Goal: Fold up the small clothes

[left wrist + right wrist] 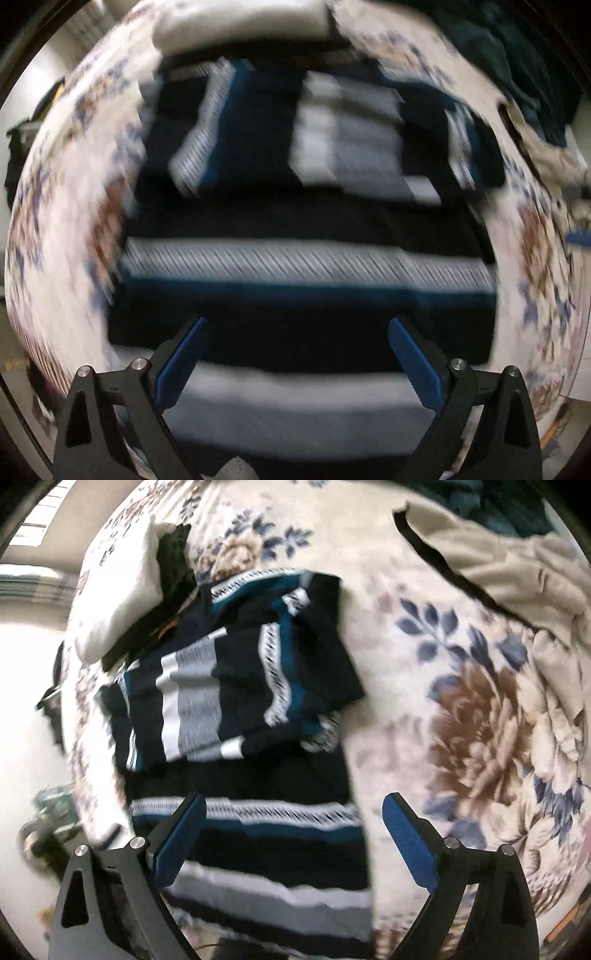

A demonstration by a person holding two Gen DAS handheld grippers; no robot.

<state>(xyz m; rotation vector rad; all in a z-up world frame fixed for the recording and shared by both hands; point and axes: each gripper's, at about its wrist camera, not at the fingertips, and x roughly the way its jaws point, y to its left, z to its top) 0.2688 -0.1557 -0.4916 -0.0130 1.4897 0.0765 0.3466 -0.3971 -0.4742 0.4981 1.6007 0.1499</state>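
Observation:
A dark navy garment [303, 221] with white, grey and teal stripes lies spread on a floral bedcover [62, 229], partly folded over itself at the far end. The left wrist view is blurred. My left gripper [297, 328] hangs straight above the garment, open, with nothing between its blue pads. In the right wrist view the same garment [240, 701] lies left of centre, its upper part folded down. My right gripper [293, 805] is open above the garment's near right edge, nothing held.
The floral bedcover [461, 686] stretches to the right. A beige cloth with a dark edge [517, 554] lies at the far right. A white folded item [122, 594] and a dark piece sit at the far left, near the bed's edge.

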